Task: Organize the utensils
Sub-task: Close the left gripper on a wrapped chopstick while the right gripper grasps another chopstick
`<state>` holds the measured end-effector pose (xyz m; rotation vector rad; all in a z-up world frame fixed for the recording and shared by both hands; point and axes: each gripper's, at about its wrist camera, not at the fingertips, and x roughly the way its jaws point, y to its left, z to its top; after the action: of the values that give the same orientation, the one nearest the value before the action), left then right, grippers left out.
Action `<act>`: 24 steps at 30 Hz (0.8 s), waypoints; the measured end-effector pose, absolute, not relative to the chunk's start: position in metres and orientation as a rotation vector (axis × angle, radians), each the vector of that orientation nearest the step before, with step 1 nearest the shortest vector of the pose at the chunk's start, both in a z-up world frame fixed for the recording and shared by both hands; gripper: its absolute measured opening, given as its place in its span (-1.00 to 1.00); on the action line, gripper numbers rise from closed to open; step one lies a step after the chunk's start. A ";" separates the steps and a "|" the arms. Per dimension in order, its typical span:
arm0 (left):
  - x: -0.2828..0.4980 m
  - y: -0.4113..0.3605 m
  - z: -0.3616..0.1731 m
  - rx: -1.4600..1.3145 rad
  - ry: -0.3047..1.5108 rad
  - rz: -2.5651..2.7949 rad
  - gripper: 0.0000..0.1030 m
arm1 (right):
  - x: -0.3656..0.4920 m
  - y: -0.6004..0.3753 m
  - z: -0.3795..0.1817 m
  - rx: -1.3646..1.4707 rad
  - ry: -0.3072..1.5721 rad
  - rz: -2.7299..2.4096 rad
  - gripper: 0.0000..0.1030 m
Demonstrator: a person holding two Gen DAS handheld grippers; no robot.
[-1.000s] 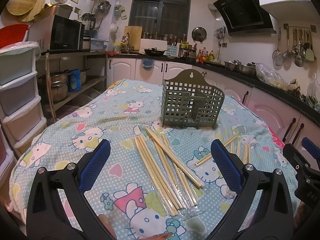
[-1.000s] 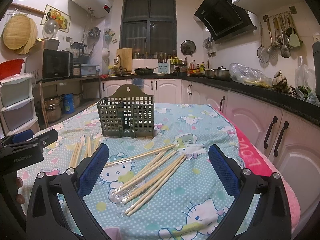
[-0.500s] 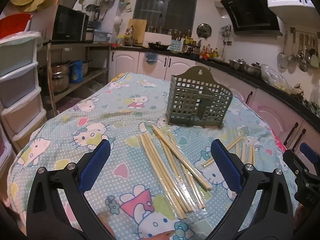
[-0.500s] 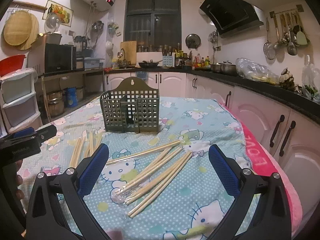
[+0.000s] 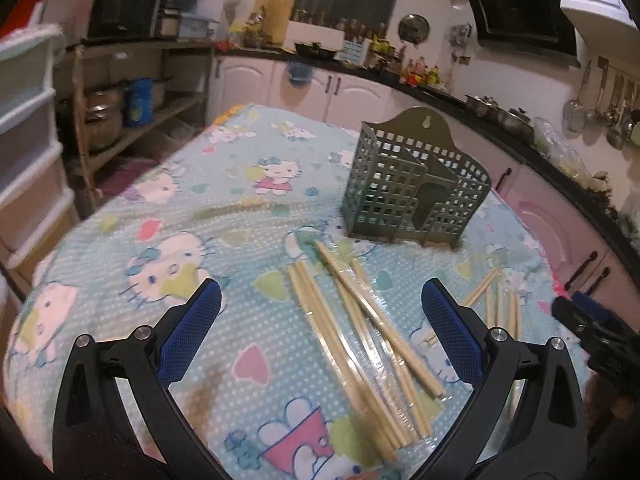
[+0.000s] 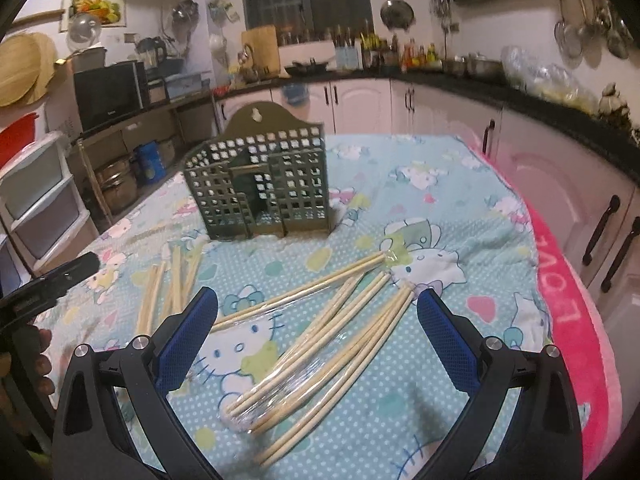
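**Two open claws above unsorted chopsticks: task at its starting stage**

Two heaps of chopsticks are lying loose on the tabletop [image 5: 120, 208], which is wearing a blue cartoon-cat cloth. The left heap [image 5: 360, 344], seen from the left wrist, is resting partly on a clear plastic wrapper just in front of the green holder [image 5: 416, 188]. The right heap [image 6: 320, 336], seen from the right wrist, is fanning out of its own clear wrapper, well clear of the holder's base.

The holder [image 6: 264, 184] is standing upright near the middle of the tabletop, and no chopstick is showing through its lattice walls; its compartments are appearing empty as far as the grid allows a look inside.

The left claw [image 5: 320, 340] is hanging above the left heap with its blue pads spread wide and nothing between them. The right claw [image 6: 318, 336] is likewise gaping over the right heap, gripping nothing. Each claw is also peeking into the edge of the other's view.

Judging by this layout, nothing is sorted so far: every chopstick is waiting on the cloth, and the whole job of lifting them and standing them in the holder is remaining. The slippery wrappers are likely complicating a clean pinch.
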<state>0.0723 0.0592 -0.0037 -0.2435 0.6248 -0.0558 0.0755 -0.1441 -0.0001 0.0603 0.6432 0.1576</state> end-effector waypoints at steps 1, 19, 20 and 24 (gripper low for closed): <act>0.079 0.061 -0.004 -0.261 0.643 -0.081 0.79 | 0.080 -0.146 -0.001 0.064 0.657 0.157 0.88; 0.180 0.068 -0.038 -0.464 0.910 -0.239 -0.21 | 0.155 -0.178 -0.027 0.135 0.883 0.178 0.37; 0.183 0.069 -0.040 -0.486 0.923 -0.246 -0.24 | 0.159 -0.180 -0.029 0.153 0.898 0.185 0.35; 0.194 0.075 -0.044 -0.514 0.941 -0.235 -0.24 | 0.173 -0.187 -0.037 0.208 0.947 0.199 0.21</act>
<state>0.1936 0.0746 -0.0440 -0.5138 0.9414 -0.2353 0.1735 -0.1872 -0.0367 0.2082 0.9468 0.1994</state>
